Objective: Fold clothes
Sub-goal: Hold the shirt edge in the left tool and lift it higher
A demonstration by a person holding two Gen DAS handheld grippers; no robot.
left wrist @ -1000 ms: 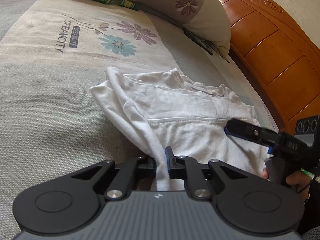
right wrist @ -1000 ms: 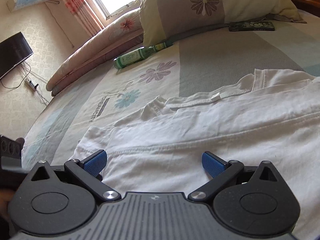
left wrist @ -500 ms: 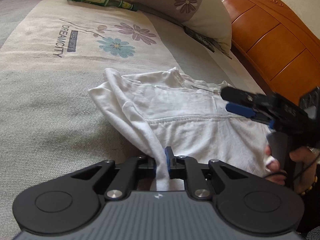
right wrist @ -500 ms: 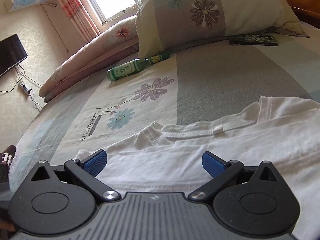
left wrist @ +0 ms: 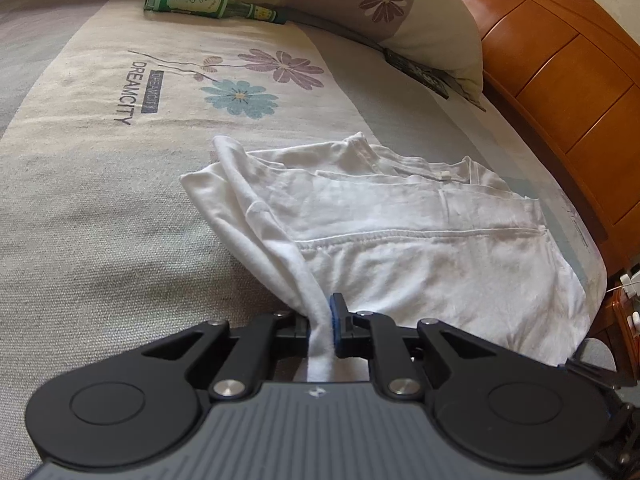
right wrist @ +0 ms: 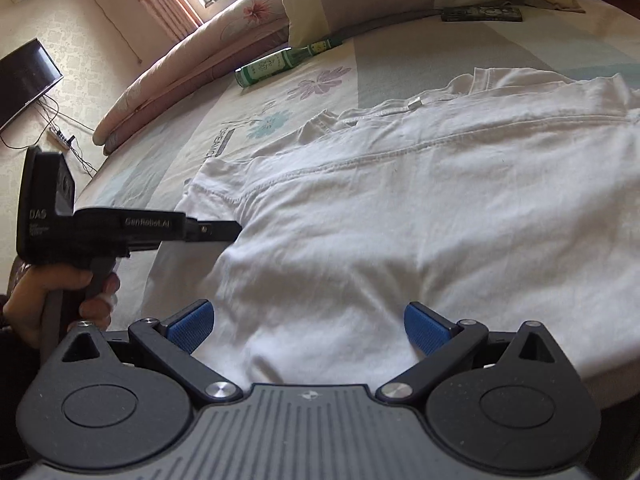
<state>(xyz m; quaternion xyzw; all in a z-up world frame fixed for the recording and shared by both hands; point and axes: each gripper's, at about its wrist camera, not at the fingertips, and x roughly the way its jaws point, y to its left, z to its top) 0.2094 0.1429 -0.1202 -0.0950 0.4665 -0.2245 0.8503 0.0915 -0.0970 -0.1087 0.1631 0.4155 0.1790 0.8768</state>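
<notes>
Left tongs pinch a corner of the white cotton T-shirt on the flower-printed bed; right tongs hover spread above it.

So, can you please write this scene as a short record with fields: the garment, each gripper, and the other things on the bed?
garment: white T-shirt, partly folded, lying on the bed
left gripper: shut on an edge of the T-shirt
right gripper: open, over the shirt, holding nothing
other things: green bottle lying beside the pillow
</notes>
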